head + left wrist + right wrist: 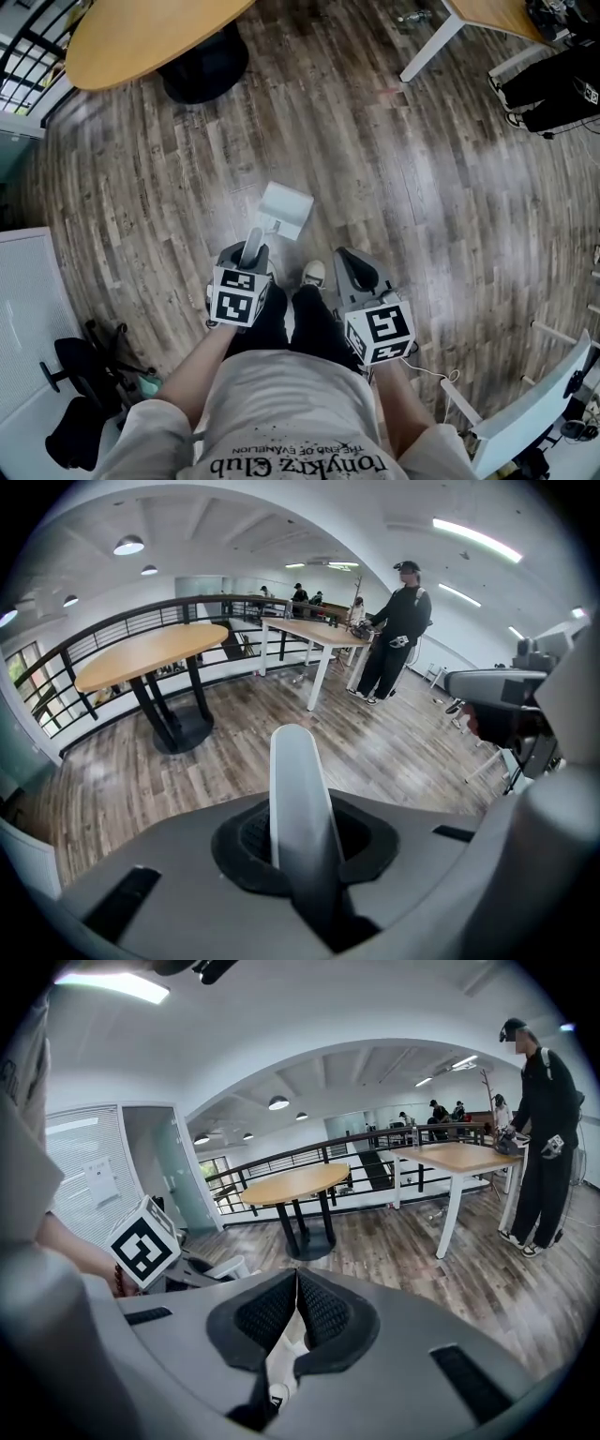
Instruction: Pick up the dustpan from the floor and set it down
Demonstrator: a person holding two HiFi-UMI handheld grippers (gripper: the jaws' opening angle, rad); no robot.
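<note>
The white dustpan (284, 210) hangs above the wooden floor in front of my feet, pan end pointing away from me. Its long pale handle (300, 799) runs up between the jaws of my left gripper (251, 253), which is shut on it. In the left gripper view the handle stands upright out of the black pads (361, 841). My right gripper (350, 264) is beside it to the right, apart from the dustpan. Its black pads (323, 1309) meet at the tips with nothing between them.
A round wooden table (150, 33) on a black base stands ahead to the left, a white-legged desk (431, 42) ahead to the right. A person (398, 621) stands by that desk. A black chair (84, 384) is at my left, white furniture (534, 403) at my right.
</note>
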